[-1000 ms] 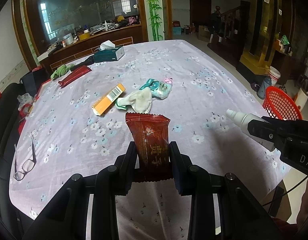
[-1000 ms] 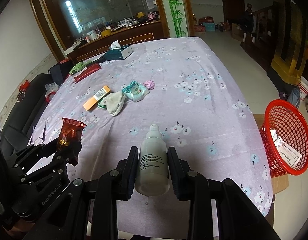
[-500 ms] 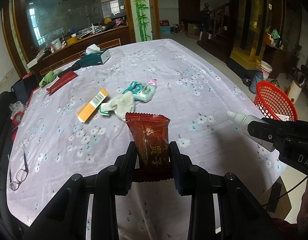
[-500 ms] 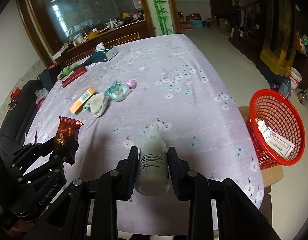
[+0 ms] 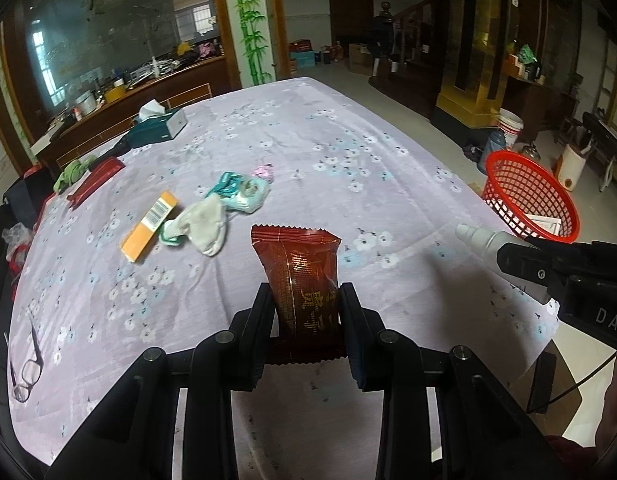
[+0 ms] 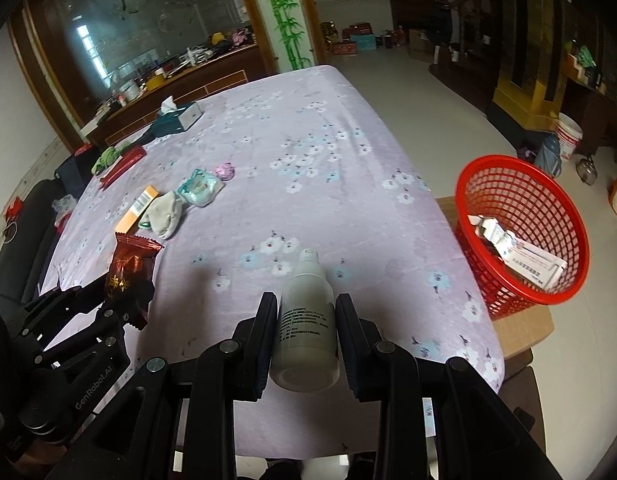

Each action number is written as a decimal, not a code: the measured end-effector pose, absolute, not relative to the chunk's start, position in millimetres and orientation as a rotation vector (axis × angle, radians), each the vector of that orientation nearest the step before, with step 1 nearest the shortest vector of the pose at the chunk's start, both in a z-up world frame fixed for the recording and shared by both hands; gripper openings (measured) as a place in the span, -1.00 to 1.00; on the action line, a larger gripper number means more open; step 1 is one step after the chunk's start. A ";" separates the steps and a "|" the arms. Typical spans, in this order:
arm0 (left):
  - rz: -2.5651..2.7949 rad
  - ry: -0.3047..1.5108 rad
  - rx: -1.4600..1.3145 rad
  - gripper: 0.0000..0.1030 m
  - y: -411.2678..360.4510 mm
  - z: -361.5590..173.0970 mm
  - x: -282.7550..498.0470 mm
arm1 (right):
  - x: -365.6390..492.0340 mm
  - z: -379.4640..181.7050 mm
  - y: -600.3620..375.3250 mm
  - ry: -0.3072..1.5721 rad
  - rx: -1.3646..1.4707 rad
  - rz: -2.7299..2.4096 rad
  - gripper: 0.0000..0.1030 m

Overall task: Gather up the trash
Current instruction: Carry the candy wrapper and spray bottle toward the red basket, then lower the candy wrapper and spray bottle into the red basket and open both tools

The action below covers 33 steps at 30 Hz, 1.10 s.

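My left gripper (image 5: 306,298) is shut on a dark red snack wrapper (image 5: 300,276), held upright above the near part of the table; the same wrapper (image 6: 130,270) shows at the left of the right wrist view. My right gripper (image 6: 306,308) is shut on a white plastic bottle (image 6: 306,320), nozzle pointing forward, which also shows as the bottle (image 5: 488,242) at the right of the left wrist view. A red mesh basket (image 6: 548,200) stands beside the table's right edge on a low brown surface, with a white carton (image 6: 520,256) inside.
On the floral tablecloth (image 5: 328,152) lie an orange box (image 5: 148,226), a crumpled grey-white cloth (image 5: 202,226), a teal wrapper (image 5: 244,192), a pink ball (image 5: 264,172), a red packet (image 5: 94,184), a tissue box (image 5: 158,128) and glasses (image 5: 28,368). A black chair (image 6: 24,240) stands left.
Both grippers have swung to the right with their loads still held. The red basket now sits larger and closer in both views, and the table items have slid left.
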State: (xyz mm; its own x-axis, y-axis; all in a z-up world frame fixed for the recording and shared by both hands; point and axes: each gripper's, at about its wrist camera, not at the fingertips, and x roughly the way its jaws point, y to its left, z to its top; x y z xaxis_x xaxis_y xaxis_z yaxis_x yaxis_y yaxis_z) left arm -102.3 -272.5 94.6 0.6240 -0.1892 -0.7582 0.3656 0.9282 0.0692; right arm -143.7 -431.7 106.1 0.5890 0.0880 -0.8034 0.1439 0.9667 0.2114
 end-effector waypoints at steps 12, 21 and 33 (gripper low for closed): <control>-0.398 0.829 0.261 -0.39 -301.9 95.5 -105.1 | -160.9 112.1 -459.3 0.926 0.302 -0.109 -0.38; -0.439 0.823 0.279 -0.39 -318.4 95.5 -107.3 | -173.2 116.2 -476.2 0.912 0.330 -0.149 -0.38; -0.475 0.796 0.303 -0.39 -333.6 103.7 -105.1 | -180.9 124.6 -499.6 0.883 0.377 -0.194 -0.38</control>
